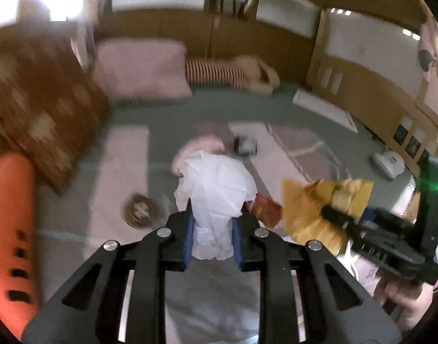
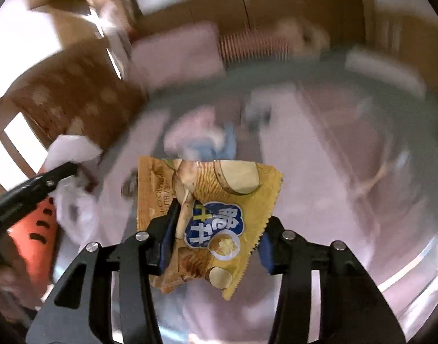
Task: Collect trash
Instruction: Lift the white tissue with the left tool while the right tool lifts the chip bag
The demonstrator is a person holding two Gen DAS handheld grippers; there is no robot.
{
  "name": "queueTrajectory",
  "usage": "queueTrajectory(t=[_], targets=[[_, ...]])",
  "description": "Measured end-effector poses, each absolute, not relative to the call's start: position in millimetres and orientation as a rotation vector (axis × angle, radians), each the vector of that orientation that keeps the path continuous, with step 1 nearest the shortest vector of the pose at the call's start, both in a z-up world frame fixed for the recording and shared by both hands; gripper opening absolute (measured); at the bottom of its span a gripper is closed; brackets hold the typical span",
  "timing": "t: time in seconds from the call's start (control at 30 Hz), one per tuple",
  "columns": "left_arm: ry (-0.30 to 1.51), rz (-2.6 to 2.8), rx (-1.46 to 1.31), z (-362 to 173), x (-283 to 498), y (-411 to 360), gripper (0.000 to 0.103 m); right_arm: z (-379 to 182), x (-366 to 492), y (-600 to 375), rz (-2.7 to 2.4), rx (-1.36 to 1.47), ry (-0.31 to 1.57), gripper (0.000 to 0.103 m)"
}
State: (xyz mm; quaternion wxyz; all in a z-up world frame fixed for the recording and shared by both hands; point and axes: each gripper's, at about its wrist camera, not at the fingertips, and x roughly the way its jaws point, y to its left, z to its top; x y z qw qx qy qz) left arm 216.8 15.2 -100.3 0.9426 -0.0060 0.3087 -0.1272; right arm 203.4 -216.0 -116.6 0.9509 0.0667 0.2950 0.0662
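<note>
The left hand-held gripper is clamped on a crumpled white tissue, lifted above the grey-green floor. Just beside it, the right hand-held gripper pinches a yellow potato chip bag, also raised off the floor.

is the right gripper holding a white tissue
No, the right gripper clamps a yellow chip bag; the white tissue sits in the left gripper.

Green floor carries pale pink mats. On it lie a pink pillow, a striped plush toy, a brown spotted cushion, a small round tin and a white board.
</note>
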Motion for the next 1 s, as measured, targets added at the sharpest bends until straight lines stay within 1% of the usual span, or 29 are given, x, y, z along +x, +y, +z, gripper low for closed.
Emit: queueTrajectory(t=[0.07,0.13,0.2,0.33,0.4,1.0], targets=[[0.584,-0.231,-0.006,-92.5,200.4,23.4,0.024,-101.8,190.7,-212.5,0.126,0.111,0.522,0.048],[0.569,-0.228,0.0,-92.8,187.6,27.3,0.024,-96.6,186.4,-209.4,0.132,0.096,0.501,0.048],[0.586,-0.228,0.007,-98.7,191.6,25.3,0.024,-95.2,183.7,-205.6,0.134,0.079,0.491,0.048],[0.646,-0.222,0.014,-114.9,206.3,19.7,0.024,-98.7,187.7,-201.6,0.143,0.064,0.514,0.048],[0.669,-0.224,0.013,-120.5,208.7,18.0,0.026,-100.2,189.8,-202.2,0.144,0.06,0.523,0.048],[0.702,-0.231,0.016,-133.5,211.6,15.5,0.027,-109.2,199.4,-198.3,0.143,0.049,0.567,0.048]])
